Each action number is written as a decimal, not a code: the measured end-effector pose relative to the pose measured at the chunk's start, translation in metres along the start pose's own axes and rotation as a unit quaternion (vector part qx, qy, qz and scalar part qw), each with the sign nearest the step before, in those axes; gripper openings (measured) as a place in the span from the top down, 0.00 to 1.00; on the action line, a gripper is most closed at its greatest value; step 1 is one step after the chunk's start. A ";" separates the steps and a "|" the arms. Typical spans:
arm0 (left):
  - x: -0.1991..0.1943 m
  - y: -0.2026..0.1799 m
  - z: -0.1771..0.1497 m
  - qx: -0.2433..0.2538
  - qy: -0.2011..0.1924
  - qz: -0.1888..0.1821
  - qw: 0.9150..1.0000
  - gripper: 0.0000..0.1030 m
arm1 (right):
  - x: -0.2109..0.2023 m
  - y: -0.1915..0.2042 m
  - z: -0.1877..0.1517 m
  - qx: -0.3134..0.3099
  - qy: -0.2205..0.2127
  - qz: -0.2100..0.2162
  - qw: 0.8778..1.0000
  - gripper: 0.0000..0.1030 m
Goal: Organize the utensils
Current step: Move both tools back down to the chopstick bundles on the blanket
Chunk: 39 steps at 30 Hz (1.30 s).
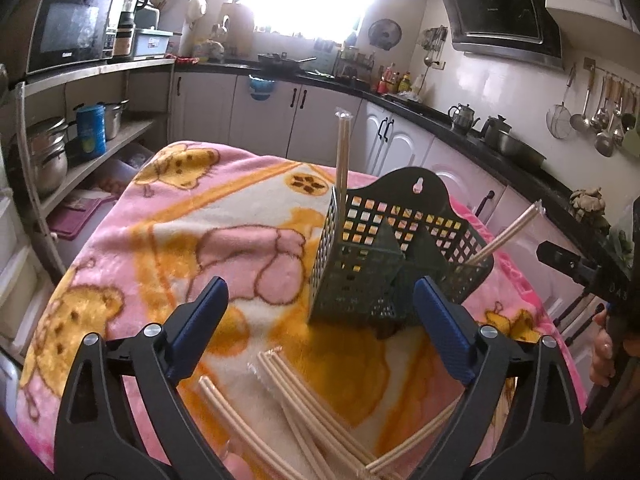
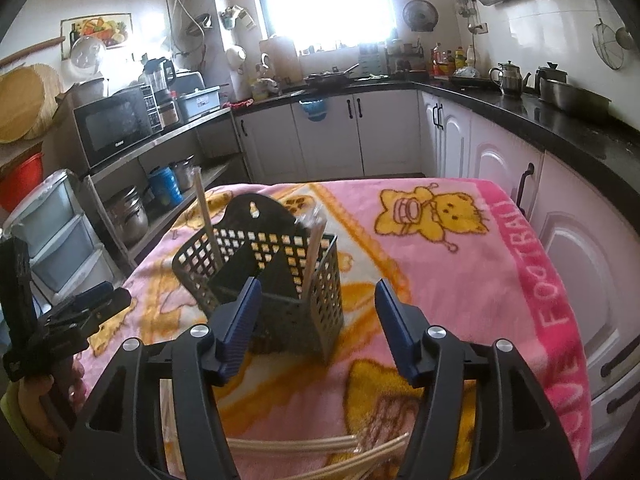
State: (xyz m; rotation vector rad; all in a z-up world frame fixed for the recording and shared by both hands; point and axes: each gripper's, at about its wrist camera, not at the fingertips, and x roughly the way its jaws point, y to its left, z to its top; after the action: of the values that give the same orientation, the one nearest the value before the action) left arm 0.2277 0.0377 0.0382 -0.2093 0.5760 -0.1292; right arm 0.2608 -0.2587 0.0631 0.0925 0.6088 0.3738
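A dark perforated utensil holder [image 1: 384,256] [image 2: 276,280] stands on the pink and yellow blanket [image 1: 180,240] [image 2: 440,280]. One wrapped chopstick pair [image 1: 343,160] [image 2: 205,216] stands upright in one compartment. Another pair [image 1: 508,232] [image 2: 314,248] leans in the other compartment. Several wrapped chopstick pairs [image 1: 304,412] [image 2: 320,452] lie loose on the blanket under both grippers. My left gripper [image 1: 320,320] is open and empty, above the loose chopsticks and just in front of the holder. My right gripper [image 2: 318,324] is open and empty, just in front of the holder.
Kitchen cabinets and a black counter [image 2: 560,120] with kettles run along the back and right. A shelf with a microwave [image 1: 68,28] and pots stands at the left. The other gripper shows at each view's edge [image 1: 592,276] [image 2: 60,320].
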 end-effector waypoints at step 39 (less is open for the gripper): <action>-0.036 0.040 -0.065 -0.042 0.031 0.046 0.998 0.14 | 0.005 0.056 -0.075 -0.074 0.071 0.036 0.994 0.43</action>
State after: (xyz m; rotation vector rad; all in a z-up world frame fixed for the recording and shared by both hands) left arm 0.1645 0.0721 -0.0057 -0.2606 0.6515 -0.0232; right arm 0.2044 -0.2068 0.0096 -0.0556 0.7180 0.4972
